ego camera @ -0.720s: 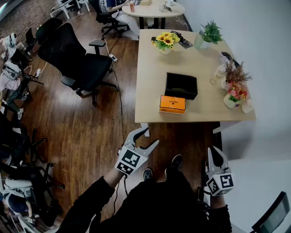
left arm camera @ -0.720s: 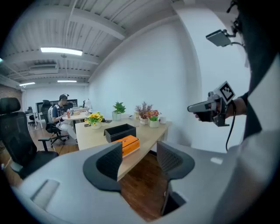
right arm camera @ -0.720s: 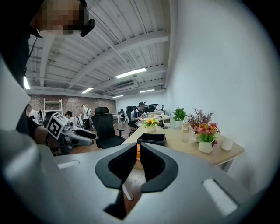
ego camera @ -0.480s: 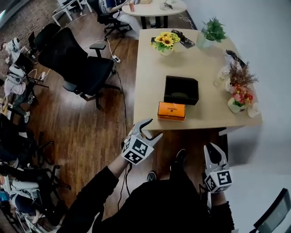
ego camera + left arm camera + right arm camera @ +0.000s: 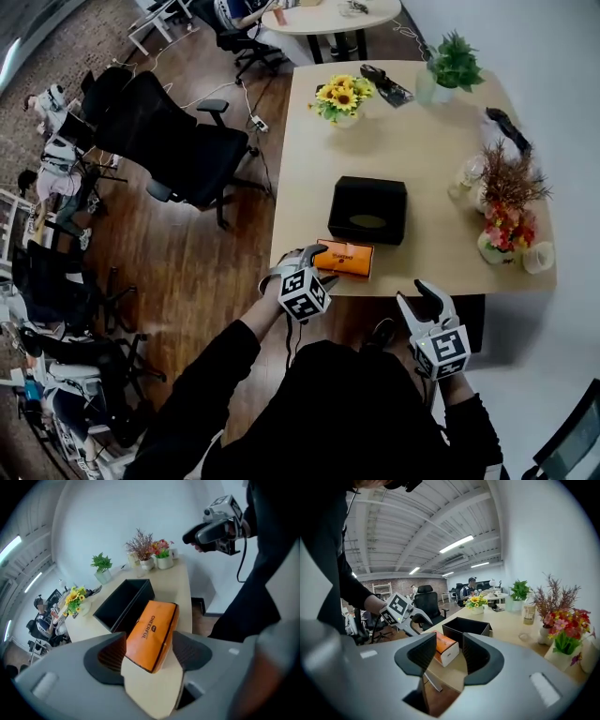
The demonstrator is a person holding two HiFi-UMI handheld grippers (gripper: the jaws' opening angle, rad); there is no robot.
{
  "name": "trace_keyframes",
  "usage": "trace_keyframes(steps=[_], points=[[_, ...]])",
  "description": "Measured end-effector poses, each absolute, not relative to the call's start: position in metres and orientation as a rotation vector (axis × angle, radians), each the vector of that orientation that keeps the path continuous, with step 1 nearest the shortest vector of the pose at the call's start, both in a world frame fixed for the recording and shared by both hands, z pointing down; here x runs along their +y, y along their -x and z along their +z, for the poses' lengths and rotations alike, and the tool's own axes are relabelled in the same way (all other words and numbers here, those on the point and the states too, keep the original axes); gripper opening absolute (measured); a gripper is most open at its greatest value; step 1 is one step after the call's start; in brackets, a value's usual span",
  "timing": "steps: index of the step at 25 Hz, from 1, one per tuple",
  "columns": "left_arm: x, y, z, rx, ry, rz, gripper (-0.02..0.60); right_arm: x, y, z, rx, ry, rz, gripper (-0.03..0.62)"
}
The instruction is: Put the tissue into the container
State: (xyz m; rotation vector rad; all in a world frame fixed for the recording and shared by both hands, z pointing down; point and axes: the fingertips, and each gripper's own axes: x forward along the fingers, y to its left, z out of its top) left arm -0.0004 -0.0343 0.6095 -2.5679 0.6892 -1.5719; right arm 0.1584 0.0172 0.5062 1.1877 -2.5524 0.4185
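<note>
The orange tissue box (image 5: 345,259) lies at the near edge of the wooden table (image 5: 422,141), just in front of the open black container (image 5: 367,210). The left gripper (image 5: 317,266) is at the box's near left end, its jaws wide, with that end between them and a gap at the right pad. The right gripper (image 5: 417,298) hangs off the near edge to the right, its jaws moderately apart and holding nothing. A sunflower pot (image 5: 342,94) stands at the table's far left.

The tissue pack (image 5: 344,258) looks glossy, the black container (image 5: 366,234) matt, the pale wooden table (image 5: 412,141) smooth.
</note>
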Motion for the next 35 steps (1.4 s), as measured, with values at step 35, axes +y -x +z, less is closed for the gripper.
trace_keyframes(steps=[35], points=[[-0.031,0.024,0.614,0.907,2.949,-1.375,0.222,-0.026,-0.063,0.606,-2.26,-0.831,0.477,0.109]])
